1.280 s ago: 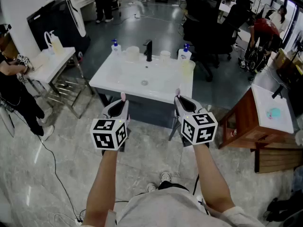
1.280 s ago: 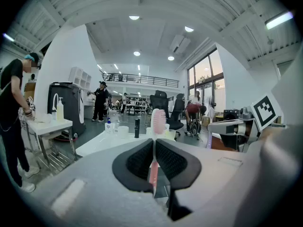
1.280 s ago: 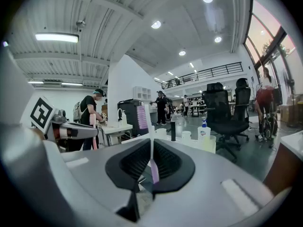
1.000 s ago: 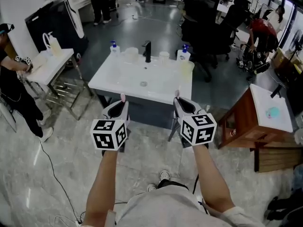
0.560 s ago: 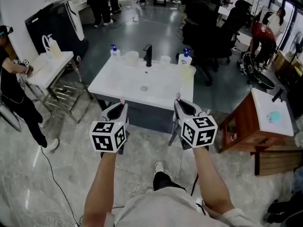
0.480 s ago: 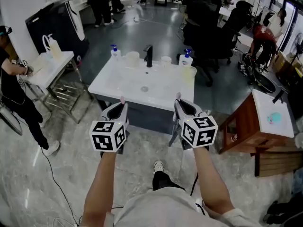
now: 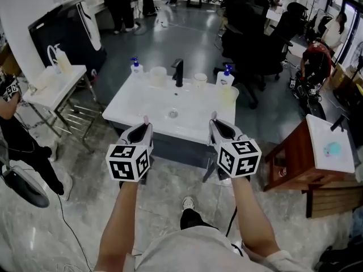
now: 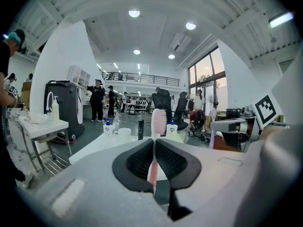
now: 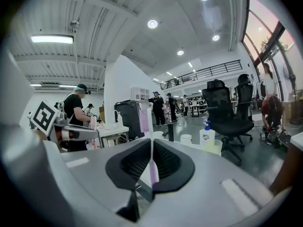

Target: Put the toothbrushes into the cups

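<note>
My left gripper (image 7: 145, 124) is shut on a pink toothbrush (image 8: 157, 122) that stands upright, bristle head above the jaws. My right gripper (image 7: 214, 120) is shut on a pale purple toothbrush (image 9: 144, 119), also upright. Both are held side by side in the air, short of the front edge of a white sink counter (image 7: 142, 103). At the counter's back stand a white cup (image 7: 158, 74), a second white cup (image 7: 199, 79) and a yellowish translucent cup (image 7: 229, 95) at the right. In the right gripper view the yellowish cup (image 9: 215, 147) is ahead to the right.
A black faucet (image 7: 178, 71) stands between two soap pump bottles (image 7: 135, 67) (image 7: 225, 77). A white side table (image 7: 54, 86) is on the left, a wooden cabinet (image 7: 306, 157) on the right. Black office chairs (image 7: 249, 33) and several people are behind and beside the counter.
Both grippers, still holding their toothbrushes, have come closer to the sink counter, which now looks nearer and lower in the head view. The person at the left has shifted toward the edge.
</note>
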A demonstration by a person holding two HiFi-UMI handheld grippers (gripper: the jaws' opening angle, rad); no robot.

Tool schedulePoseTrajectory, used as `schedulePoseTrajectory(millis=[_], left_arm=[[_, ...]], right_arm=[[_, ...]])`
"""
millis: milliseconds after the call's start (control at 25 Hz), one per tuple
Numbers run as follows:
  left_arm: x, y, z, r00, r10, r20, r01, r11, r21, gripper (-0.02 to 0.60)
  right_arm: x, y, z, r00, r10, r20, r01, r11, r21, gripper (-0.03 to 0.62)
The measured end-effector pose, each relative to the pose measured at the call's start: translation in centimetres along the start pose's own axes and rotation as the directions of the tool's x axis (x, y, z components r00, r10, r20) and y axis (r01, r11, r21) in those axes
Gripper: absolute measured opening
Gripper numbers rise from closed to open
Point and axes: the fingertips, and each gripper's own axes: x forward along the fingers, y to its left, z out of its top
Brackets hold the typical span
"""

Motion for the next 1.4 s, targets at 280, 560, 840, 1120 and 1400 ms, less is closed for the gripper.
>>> schedulePoseTrajectory(millis=[280,560,840,1120,1400], left_arm=[[4.8,1.7,1.6,1.0,0.019,-0.009,-0.019,1.0,0.002,0.021],[9.8,3.6,2.4,0.999,0.038,-0.017,-0.038,0.999,-0.014,0.021],[13.3,5.5,3.0,0.997,0.07,-0.028,-0.071,0.997,-0.029,0.021],[15.7,6.2,3.1,0.996,0.085,-0.038,-0.086,0.996,-0.033,0.021],[16.7,6.7,3.2,0.995,0.089,-0.044,-0.091,0.995,-0.036,0.02]], right_arm=[[4.7,-2.9,0.9,1.0,0.02,-0.004,-0.02,1.0,0.016,0.018],[9.7,-5.8,1.3,0.999,0.043,-0.02,-0.042,0.999,0.03,0.018],[14.1,-7.6,1.9,0.997,0.075,-0.031,-0.074,0.997,0.035,0.018],[16.6,-8.8,2.0,0.994,0.1,-0.035,-0.098,0.994,0.043,0.018],[17.3,-9.5,1.9,0.994,0.099,-0.04,-0.097,0.994,0.052,0.018]])
